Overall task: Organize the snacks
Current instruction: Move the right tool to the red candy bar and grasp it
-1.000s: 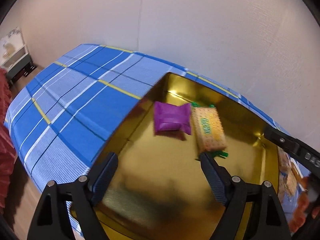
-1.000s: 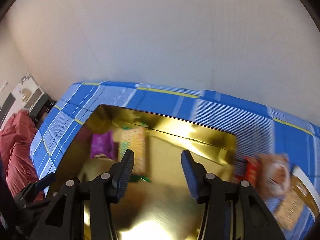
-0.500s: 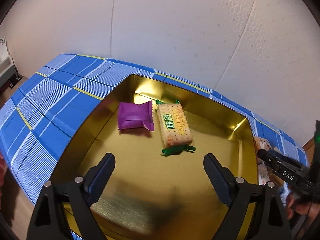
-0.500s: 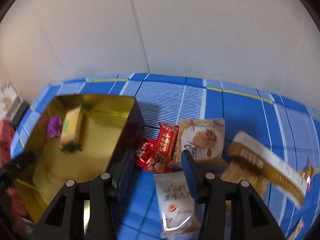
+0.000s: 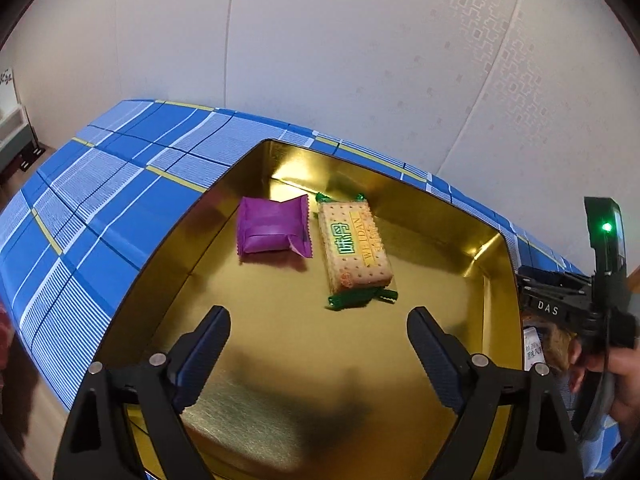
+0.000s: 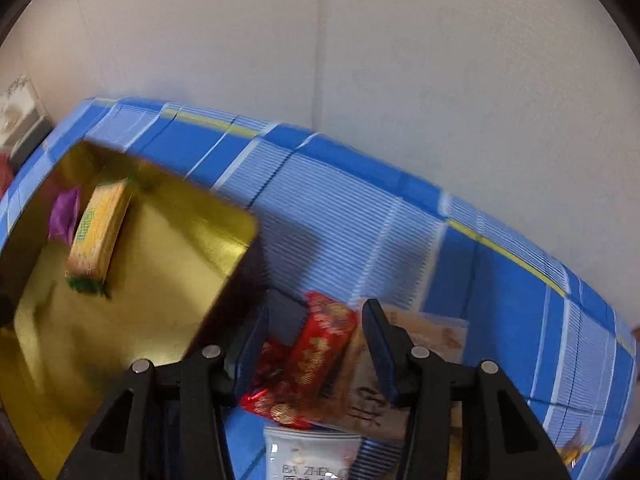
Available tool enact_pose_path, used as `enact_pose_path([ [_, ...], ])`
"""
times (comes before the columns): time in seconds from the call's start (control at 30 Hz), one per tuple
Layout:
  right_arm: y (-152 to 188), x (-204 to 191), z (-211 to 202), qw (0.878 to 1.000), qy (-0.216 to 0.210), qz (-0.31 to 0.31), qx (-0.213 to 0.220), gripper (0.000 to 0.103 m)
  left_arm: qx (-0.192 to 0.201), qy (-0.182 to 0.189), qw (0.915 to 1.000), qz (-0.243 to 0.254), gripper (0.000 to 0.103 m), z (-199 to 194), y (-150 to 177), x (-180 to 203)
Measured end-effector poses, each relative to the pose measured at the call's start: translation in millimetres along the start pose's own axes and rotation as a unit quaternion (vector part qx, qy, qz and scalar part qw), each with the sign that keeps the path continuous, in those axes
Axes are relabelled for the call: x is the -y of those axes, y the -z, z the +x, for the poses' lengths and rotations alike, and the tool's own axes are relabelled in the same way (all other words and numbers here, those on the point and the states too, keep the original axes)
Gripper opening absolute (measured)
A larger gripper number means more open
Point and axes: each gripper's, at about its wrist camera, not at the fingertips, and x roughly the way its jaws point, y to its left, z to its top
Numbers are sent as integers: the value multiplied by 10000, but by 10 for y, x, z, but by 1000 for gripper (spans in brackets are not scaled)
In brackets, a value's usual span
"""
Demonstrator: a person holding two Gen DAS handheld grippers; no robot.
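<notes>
While I hover my right hand-held gripper (image 6: pixel 314 344), jaws parted and grasping nothing, over the crinkly red foil snack packet (image 6: pixel 316 354) beside the gold metal tin (image 6: pixel 224 216) | light, soft, slippery; I'd pinch its middle | left hand-held gripper (image 5: pixel 318 346) released, empty.

Your gold tin (image 5: pixel 496 280) sits open on the blue plaid cloth. Inside, toward its 12 o'clock wall, you see a purple sachet (image 5: pixel 274 226) lying flat; at its 3 o'clock, just beside it, lies a cracker pack (image 5: pixel 356 250) with green crimped ends, lengthwise toward you. Outside the tin, at its 3 o'clock, a red packet (image 6: pixel 320 350) lies tilted over a tan wafer pack (image 6: pixel 424 344); a white pouch (image 6: pixel 308 456) lies at the red packet's 6 o'clock.
</notes>
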Motion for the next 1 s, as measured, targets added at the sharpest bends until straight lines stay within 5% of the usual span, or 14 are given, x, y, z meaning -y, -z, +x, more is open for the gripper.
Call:
enact_pose_path([
  [0.23, 69, 51, 46, 9990, -316, -107, -296, 47, 6, 11, 10000, 39, 91, -10, 19, 38],
  [0.43, 344, -191, -40, 9924, 179, -1173, -326, 47, 38, -47, 10000, 66, 91, -14, 23, 35],
  [0.57, 560, -85, -154, 9916, 301, -1196, -384, 45, 48, -47, 9999, 77, 91, -25, 25, 48],
  [0.73, 883, 326, -340, 9975, 381, -487, -342, 45, 97, 36, 9999, 122, 91, -63, 33, 106],
  [0.9, 1100, 598, -732, 9931, -423, 959, 519, 47, 250, 90, 9995, 197, 93, -116, 48, 211],
  [1.0, 981, 492, -775, 9927, -324, 925, 705, 47, 332, 124, 9991, 220, 95, -135, 53, 254],
])
